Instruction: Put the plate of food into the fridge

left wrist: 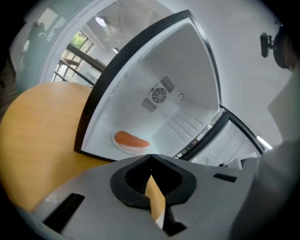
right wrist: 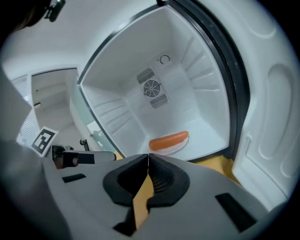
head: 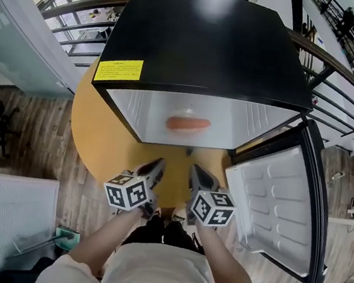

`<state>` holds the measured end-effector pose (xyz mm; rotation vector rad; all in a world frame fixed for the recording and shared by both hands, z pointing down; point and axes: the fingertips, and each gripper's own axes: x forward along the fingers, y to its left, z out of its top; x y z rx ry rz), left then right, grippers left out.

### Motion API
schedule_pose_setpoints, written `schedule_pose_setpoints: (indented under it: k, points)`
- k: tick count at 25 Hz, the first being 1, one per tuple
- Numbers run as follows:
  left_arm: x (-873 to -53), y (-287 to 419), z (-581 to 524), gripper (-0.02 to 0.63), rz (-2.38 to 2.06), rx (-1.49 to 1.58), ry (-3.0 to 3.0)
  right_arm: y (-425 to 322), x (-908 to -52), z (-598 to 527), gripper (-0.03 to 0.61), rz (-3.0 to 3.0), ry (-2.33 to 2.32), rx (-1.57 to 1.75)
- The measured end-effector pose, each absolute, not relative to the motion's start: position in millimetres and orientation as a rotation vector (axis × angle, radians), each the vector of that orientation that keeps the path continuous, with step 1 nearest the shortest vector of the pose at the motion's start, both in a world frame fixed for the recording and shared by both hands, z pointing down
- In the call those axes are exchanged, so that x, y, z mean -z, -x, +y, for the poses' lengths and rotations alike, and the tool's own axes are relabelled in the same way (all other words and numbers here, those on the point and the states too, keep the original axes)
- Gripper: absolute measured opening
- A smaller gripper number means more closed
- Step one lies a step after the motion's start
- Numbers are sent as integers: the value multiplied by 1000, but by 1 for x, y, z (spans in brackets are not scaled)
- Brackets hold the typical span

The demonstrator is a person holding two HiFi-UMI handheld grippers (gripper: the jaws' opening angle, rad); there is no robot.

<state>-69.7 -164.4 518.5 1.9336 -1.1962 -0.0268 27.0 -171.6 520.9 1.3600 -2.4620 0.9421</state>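
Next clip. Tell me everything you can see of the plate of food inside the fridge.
The plate is small, white and shallow; its material cannot be told. One orange-red sausage lies lengthwise across it and covers most of it. The plate sits flat on the white floor of the open fridge, near the front edge and roughly centred in the opening, alone in the compartment. Only the floor and the sausage touch it.

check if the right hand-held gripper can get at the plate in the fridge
Probably yes: the door stands wide open, and nothing lies between the right hand-held gripper and the plate on the fridge floor. Its jaws are shut, so they'd need opening.
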Motion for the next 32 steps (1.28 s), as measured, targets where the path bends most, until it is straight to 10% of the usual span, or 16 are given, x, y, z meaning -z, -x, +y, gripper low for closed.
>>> schedule_pose_setpoints:
  k: [32]
  points:
    - [-480,52,-59,23,-1296,-277,-2150,-38,-482,-72,26,-2446,-1250,-693]
